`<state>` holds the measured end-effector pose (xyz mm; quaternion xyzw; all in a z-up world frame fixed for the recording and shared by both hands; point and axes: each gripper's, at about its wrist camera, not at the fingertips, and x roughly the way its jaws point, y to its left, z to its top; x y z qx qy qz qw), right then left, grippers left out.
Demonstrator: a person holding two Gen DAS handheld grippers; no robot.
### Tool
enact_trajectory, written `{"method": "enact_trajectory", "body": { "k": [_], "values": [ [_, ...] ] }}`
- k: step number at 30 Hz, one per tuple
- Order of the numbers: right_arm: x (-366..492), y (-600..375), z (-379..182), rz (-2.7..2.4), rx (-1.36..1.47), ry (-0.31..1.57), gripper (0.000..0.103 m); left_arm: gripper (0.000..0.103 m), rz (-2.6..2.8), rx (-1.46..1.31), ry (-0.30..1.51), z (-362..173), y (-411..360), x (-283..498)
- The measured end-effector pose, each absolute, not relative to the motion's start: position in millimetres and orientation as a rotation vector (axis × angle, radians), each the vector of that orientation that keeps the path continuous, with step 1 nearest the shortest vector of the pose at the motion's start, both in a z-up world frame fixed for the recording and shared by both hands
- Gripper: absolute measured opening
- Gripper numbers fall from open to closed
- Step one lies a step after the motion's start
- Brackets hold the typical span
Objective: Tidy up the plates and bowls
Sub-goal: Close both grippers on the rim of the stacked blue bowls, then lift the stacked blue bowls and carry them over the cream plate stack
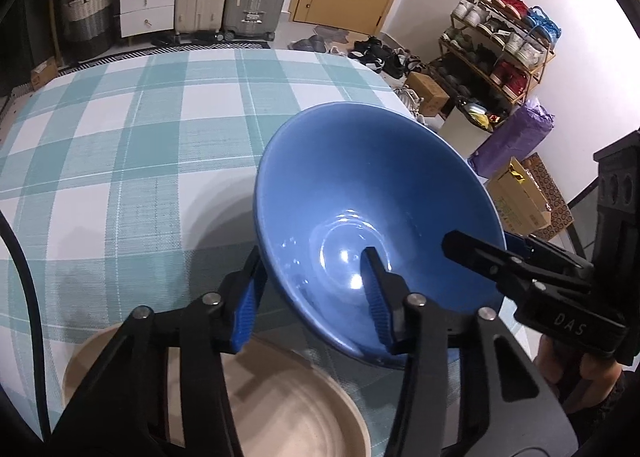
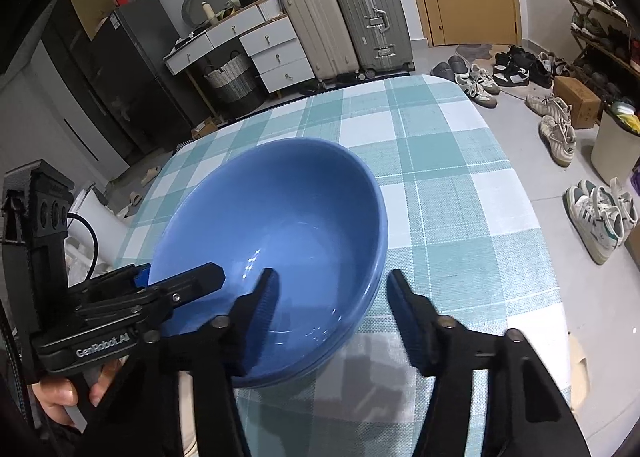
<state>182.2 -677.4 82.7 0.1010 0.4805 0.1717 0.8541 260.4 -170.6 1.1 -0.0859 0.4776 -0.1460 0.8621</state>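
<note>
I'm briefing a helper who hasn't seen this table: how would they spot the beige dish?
Start at the teal checked tablecloth and find the blue bowl. Beside it, at the near edge, lies the beige dish: shallow and pale, not deep and blue.

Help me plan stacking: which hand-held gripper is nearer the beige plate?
Left hand-held gripper: directly over the beige plate; right hand-held gripper is beyond, at the blue bowl.

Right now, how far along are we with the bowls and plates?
Done: nothing visibly stacked yet. In hand: both the left gripper and the right gripper straddle the blue bowl rim, lifted and tilted. Left: set it down; the beige plate waits beneath.
</note>
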Motion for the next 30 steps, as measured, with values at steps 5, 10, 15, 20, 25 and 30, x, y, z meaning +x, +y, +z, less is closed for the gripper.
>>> {"method": "enact_trajectory", "body": {
  "k": [5,10,15,20,25,30],
  "values": [
    [180.7,-677.8,83.1,0.331,0.196,1.003,0.036,0.034,-0.305,-0.191,1.0,1.7,-165.2,260.2],
    [180.0,-678.3,83.7,0.315,0.19,1.0,0.034,0.034,-0.296,-0.165,0.991,3.7,-168.5,255.9],
    [178.5,-677.9,84.1,0.312,0.186,0.998,0.034,0.034,-0.293,-0.165,0.992,4.4,-168.3,254.2],
    [175.1,-678.5,87.2,0.311,0.184,0.993,0.034,0.034,-0.29,-0.158,0.983,6.9,-167.6,252.7],
    [171.0,-681.2,95.0,0.313,0.186,0.982,0.034,0.034,-0.29,-0.149,0.963,17.2,-169.7,243.7],
    [162.5,-684.3,109.1,0.31,0.181,0.957,0.034,0.034,-0.296,-0.143,0.936,32.9,-173.3,231.8]
  ]
}}
